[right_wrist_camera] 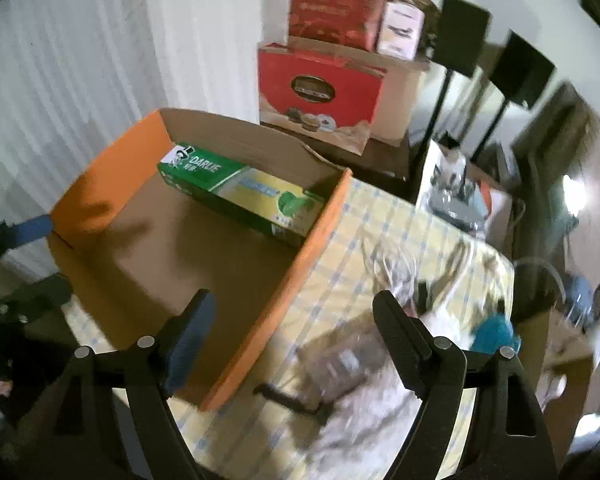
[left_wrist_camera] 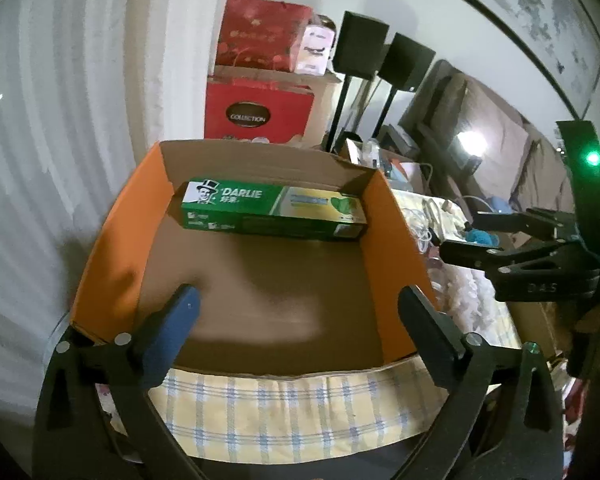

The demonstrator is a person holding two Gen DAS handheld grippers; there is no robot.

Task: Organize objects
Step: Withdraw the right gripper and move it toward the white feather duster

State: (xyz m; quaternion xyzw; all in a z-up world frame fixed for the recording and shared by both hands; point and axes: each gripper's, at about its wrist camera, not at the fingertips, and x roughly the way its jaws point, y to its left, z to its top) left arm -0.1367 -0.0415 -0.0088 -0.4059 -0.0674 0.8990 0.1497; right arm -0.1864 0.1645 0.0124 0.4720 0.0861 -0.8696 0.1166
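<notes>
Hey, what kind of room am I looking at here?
Probably a cluttered home living room: a framed picture on the wall, stacked red gift boxes, and a checked tablecloth under an orange cardboard box.

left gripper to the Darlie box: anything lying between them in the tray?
Nothing. In the left wrist view, only bare cardboard floor of the orange tray lies between the open left gripper and the toothpaste box at the far wall.
</notes>
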